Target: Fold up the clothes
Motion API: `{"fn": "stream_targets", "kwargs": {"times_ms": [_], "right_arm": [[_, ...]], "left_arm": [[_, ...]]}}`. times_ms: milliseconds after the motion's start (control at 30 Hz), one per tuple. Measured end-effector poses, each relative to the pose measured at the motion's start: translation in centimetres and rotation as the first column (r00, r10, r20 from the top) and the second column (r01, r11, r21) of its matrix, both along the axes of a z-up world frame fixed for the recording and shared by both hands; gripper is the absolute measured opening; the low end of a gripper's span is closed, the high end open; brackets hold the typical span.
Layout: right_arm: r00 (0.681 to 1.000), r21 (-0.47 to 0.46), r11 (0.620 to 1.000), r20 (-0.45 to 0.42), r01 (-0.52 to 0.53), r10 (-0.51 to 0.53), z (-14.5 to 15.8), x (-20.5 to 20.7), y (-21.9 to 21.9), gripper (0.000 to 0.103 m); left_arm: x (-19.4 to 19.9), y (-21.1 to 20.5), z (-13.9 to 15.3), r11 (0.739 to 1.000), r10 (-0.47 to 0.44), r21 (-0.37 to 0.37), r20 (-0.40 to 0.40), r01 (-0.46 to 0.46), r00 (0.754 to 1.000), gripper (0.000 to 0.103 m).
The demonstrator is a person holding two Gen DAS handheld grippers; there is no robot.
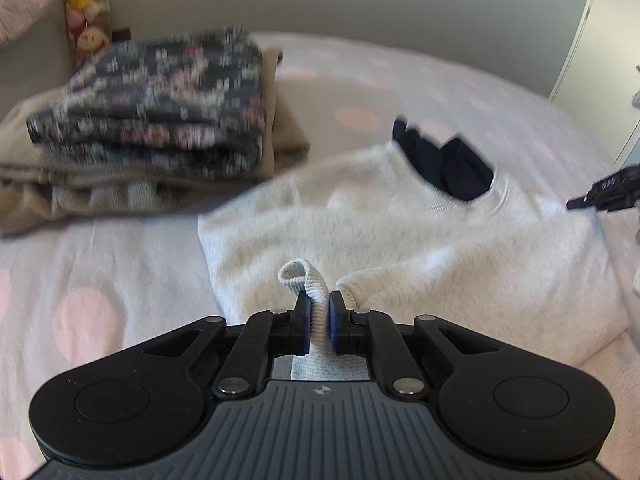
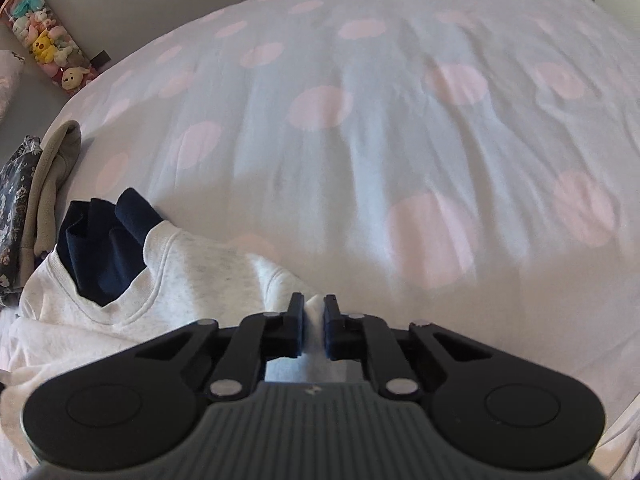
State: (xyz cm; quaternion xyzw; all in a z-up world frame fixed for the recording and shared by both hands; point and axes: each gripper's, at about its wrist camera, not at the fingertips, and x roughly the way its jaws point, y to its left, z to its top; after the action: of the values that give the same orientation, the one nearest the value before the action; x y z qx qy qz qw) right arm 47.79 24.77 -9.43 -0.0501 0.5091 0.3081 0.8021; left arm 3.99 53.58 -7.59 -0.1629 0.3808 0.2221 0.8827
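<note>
The pale grey-white fleece sweatshirt [image 1: 400, 240] lies front-up on the white bed cover w/ pink dots [image 2: 360, 120], a dark navy inner garment [image 1: 444, 168] showing at the neck opening. The left gripper [image 1: 319, 312] is closed to a narrow gap on a ribbed cuff [image 1: 308, 284] of the sweatshirt; the rib loops up just past the pads. The right gripper [image 2: 312, 320] is likewise pinched on a fold of the same sweatshirt [image 2: 180, 280] at its right edge, approx. the shoulder/sleeve area. Judged reason: both ends are held so the fabric can be carried over the body w/o sagging. The garment spreads ahead of the left tool and to the left of the right tool. A stack of folded clothes, dark floral fabric on beige knit [image 1: 160, 120], sits near, left of the sweatshirt, prob. the finished pile.
</note>
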Motion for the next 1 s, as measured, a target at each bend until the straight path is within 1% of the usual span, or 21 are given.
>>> {"fn": "stream_targets", "kwargs": {"times_ms": [33,67,100,133,200,267,333,400,467,500,567,600,700,767,800,833,867,1000], "right_arm": [[0.999,-0.003,1.000,0.024,0.022,-0.022,0.3,0.3,-0.3,0.007],[0.998,-0.005,0.999,0.048,0.045,-0.045,0.5,0.6,-0.6,0.006],[0.996,-0.007,0.998,0.062,0.061,-0.060,0.6,0.8,-0.8,0.005],[0.996,-0.011,0.998,0.062,0.065,-0.064,0.4,1.1,-1.0,0.000],[0.994,-0.040,0.997,0.083,0.069,-0.065,-0.1,1.2,-1.2,0.000],[0.993,-0.056,0.995,0.088,0.082,-0.077,-0.8,1.5,-1.6,0.000],[0.994,-0.041,0.996,0.079,0.082,-0.079,-1.1,1.6,-2.3,0.000],[0.994,-0.043,0.998,0.093,0.056,-0.051,-1.1,1.1,-2.9,0.001],[0.994,-0.045,0.998,0.101,0.033,-0.028,-1.1,0.4,-3.5,0.005],[0.994,-0.039,0.999,0.103,0.024,-0.020,-1.0,-0.2,-4.0,0.006],[0.994,-0.018,1.000,0.111,-0.009,0.011,-0.7,-1.5,-5.0,0.006],[0.993,-0.015,0.999,0.114,-0.028,0.030,-0.5,-2.3,-5.5,0.006],[0.992,-0.023,0.997,0.103,-0.069,0.071,-0.3,-4.8,-7.2,0.007],[0.992,-0.021,0.996,0.085,-0.088,0.090,-0.2,-6.8,-8.8,0.017],[0.992,-0.021,0.995,0.074,-0.098,0.099,-0.3,-7.9,-9.6,0.020],[0.992,-0.023,0.994,0.064,-0.108,0.109,-0.4,-9.0,-10.5,0.027],[0.991,-0.028,0.992,0.057,-0.119,0.121,-0.4,-10.0,-11.3,0.030],[0.989,-0.046,0.988,0.030,-0.145,0.147,-1.1,-14.0,-14.7,0.030]], "left_arm": [[0.0,0.0,0.6,1.000,0.002,0.019,0.016,-0.002,1.000,0.007],[0.3,0.1,0.9,1.000,0.004,0.028,0.014,-0.004,1.000,0.007],[0.7,0.3,0.5,1.000,0.008,0.028,-0.008,-0.008,1.000,0.007],[1.2,0.6,-0.2,1.000,0.014,0.028,-0.043,-0.012,0.999,0.007],[1.5,1.1,-2.0,0.999,0.027,0.026,-0.098,-0.024,0.995,0.006],[1.0,2.0,-3.6,0.999,0.049,-0.014,-0.102,-0.050,0.994,0.006],[0.5,2.4,-4.5,0.998,0.055,-0.030,-0.079,-0.058,0.995,0.007],[0.1,2.6,-4.8,0.997,0.059,-0.041,-0.055,-0.061,0.997,0.008],[-0.4,2.7,-4.7,0.996,0.069,-0.047,-0.024,-0.070,0.997,0.013],[-0.8,2.6,-4.4,0.996,0.075,-0.049,-0.011,-0.075,0.997,0.014],[-1.6,2.4,-3.9,0.995,0.084,-0.051,0.011,-0.084,0.996,0.021],[-2.1,2.1,-3.6,0.995,0.083,-0.048,0.015,-0.082,0.996,0.022],[-3.9,1.3,-2.8,0.996,0.078,-0.045,0.015,-0.078,0.997,0.031],[-5.4,0.6,-2.4,0.996,0.072,-0.051,-0.007,-0.072,0.997,0.043],[-6.2,0.2,-2.3,0.997,0.058,-0.052,-0.028,-0.060,0.998,0.044],[-6.9,-0.4,-2.2,0.998,0.039,-0.051,-0.053,-0.042,0.998,0.045],[-7.6,-1.1,-2.1,0.998,0.023,-0.052,-0.080,-0.027,0.997,0.047],[-11.0,-3.0,-2.4,0.996,0.012,-0.081,-0.174,-0.027,0.985,0.051]]}}
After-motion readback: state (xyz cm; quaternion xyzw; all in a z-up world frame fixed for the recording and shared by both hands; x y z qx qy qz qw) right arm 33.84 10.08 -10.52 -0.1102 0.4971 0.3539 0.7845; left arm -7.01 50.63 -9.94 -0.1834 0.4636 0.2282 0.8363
